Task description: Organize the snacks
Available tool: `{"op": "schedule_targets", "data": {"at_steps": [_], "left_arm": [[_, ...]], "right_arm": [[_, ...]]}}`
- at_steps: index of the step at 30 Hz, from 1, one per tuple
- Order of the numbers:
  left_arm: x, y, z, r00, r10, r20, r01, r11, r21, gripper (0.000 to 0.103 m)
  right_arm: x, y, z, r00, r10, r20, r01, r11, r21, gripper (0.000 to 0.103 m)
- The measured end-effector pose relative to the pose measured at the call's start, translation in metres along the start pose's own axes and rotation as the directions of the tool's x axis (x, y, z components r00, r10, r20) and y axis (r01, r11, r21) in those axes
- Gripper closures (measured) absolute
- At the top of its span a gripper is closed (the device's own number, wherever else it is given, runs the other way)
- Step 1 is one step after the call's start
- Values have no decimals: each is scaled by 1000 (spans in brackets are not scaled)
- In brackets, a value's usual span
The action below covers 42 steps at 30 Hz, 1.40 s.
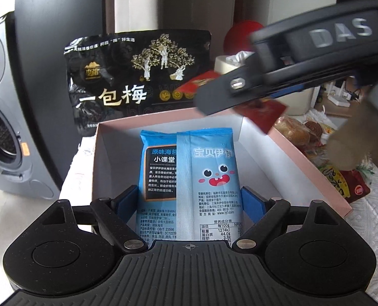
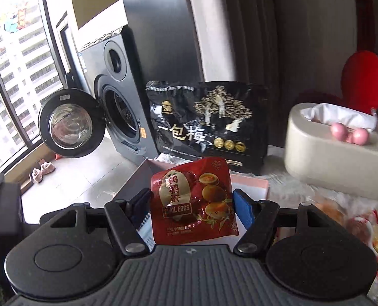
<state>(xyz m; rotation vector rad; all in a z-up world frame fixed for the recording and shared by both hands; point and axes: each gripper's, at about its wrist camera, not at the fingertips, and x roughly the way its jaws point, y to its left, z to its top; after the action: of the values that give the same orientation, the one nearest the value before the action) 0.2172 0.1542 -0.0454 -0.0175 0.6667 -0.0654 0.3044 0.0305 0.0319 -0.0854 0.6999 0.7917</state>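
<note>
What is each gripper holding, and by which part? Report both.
Left gripper: blue seaweed packet, jaws across its lower side edges. Right gripper: red quail-egg packet, jaws on its two side edges.

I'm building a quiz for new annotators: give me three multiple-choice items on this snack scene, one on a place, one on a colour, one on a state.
1. Where does the black plum bag stand?
A. Inside the box
B. Behind the box, upright
C. Flat on the washing machine

2. What colour is the quail egg packet?
A. Red
B. Green
C. White

3. What is between the left tongs?
A. Nothing
B. A tissue
C. The blue seaweed packet, over the pink box

Answers:
1 B, as it rises beyond the box's far wall.
2 A, as the wrapper is red with gold print.
3 C, as the blue pads flank the packet above the box's white inside.
</note>
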Motion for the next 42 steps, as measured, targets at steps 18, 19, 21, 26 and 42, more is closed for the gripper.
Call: {"op": "schedule_targets", "data": {"at_steps": [18, 19, 21, 26, 42], "left_arm": [[-69, -1, 10, 957, -211, 197, 247, 952, -181, 16], [-72, -11, 7, 950, -250, 186, 279, 948, -154, 16], [-75, -35, -3, 940, -312, 140, 328, 938, -109, 16], [-69, -71, -36, 920, -390, 27, 391, 916, -90, 16], [-48, -84, -71, 921, -382, -79, 366, 916, -166, 18]], "right_arm": [[-56, -125, -28, 952, -303, 43, 297, 948, 118, 18], [-48, -141, -33, 953, -303, 10, 297, 940, 167, 18], [-30, -157, -40, 957, -290, -28, 289, 934, 211, 18], [16, -161, -46, 956, -286, -66, 294, 931, 217, 18], [-108, -101, -109, 996, -4, -90, 24, 976, 218, 45]]}}
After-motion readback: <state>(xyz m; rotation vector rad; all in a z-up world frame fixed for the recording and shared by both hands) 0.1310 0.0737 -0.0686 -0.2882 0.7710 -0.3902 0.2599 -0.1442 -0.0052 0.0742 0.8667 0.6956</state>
